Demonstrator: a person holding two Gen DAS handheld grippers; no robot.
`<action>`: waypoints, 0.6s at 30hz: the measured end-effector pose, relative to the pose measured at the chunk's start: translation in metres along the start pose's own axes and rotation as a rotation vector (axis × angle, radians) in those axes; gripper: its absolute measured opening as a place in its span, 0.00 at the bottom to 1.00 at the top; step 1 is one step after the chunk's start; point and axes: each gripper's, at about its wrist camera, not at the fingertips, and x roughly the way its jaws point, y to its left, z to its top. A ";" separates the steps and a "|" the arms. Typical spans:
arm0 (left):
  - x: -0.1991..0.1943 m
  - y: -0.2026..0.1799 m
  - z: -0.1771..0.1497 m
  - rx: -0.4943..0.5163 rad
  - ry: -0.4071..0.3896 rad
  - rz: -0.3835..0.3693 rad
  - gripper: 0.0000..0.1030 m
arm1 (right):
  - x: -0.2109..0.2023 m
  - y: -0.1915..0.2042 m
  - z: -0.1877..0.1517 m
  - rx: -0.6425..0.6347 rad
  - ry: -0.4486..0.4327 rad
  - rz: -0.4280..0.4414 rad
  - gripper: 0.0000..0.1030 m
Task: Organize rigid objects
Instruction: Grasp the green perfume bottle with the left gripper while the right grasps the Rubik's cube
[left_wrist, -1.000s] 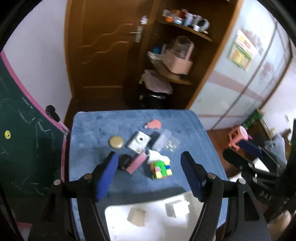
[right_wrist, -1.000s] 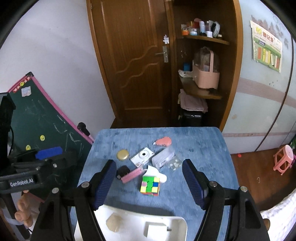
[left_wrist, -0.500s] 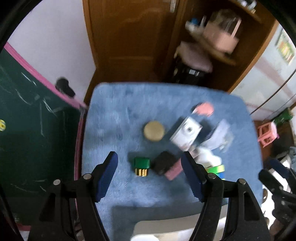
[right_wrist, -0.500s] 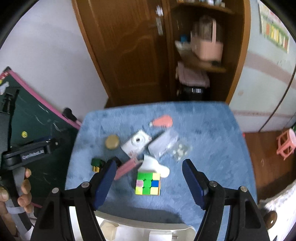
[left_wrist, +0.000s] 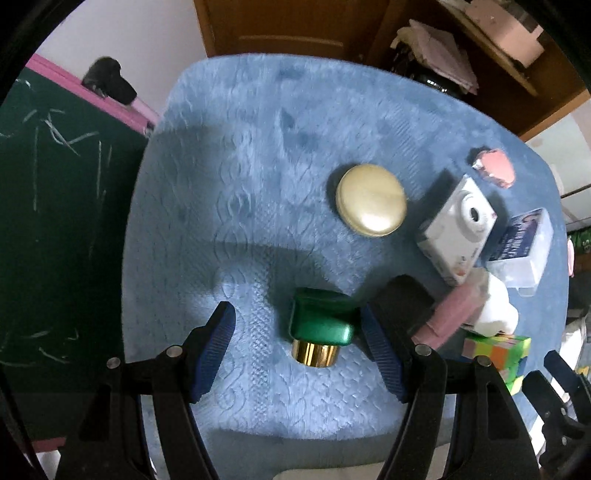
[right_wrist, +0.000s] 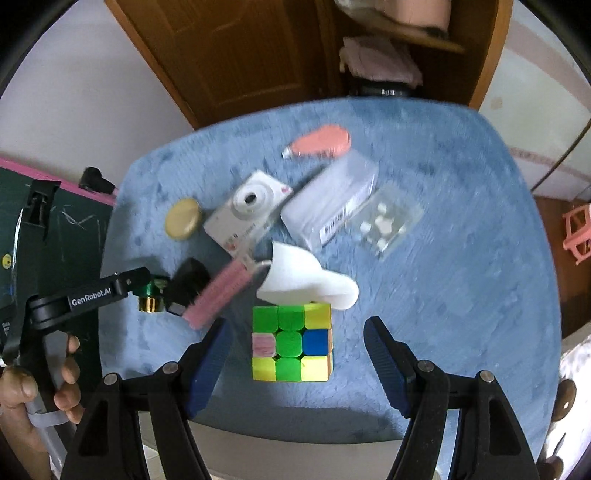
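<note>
In the left wrist view, your left gripper (left_wrist: 297, 349) has dropped from its high overview a second ago to just above the tabletop (left_wrist: 240, 184). Its fingers are spread wide and grip nothing, bracketing the green bottle (left_wrist: 321, 321), which lies gold cap toward you; the black object (left_wrist: 400, 301) sits just right of the bottle, almost against the right finger. The gold disc (left_wrist: 371, 199) lies beyond the bottle.

In the right wrist view, your right gripper (right_wrist: 295, 356) has likewise descended, fingers spread and empty, either side of the puzzle cube (right_wrist: 291, 343). Both picks look lined up; closing seems the next step.
</note>
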 end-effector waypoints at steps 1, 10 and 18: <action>0.003 0.000 0.000 -0.001 0.006 -0.012 0.72 | 0.004 -0.001 0.000 0.009 0.014 0.001 0.72; 0.018 0.003 0.002 -0.028 0.043 -0.023 0.71 | 0.028 0.000 -0.002 0.043 0.094 0.002 0.72; 0.023 0.007 0.004 -0.069 0.053 -0.079 0.58 | 0.049 0.002 -0.001 0.073 0.167 -0.023 0.72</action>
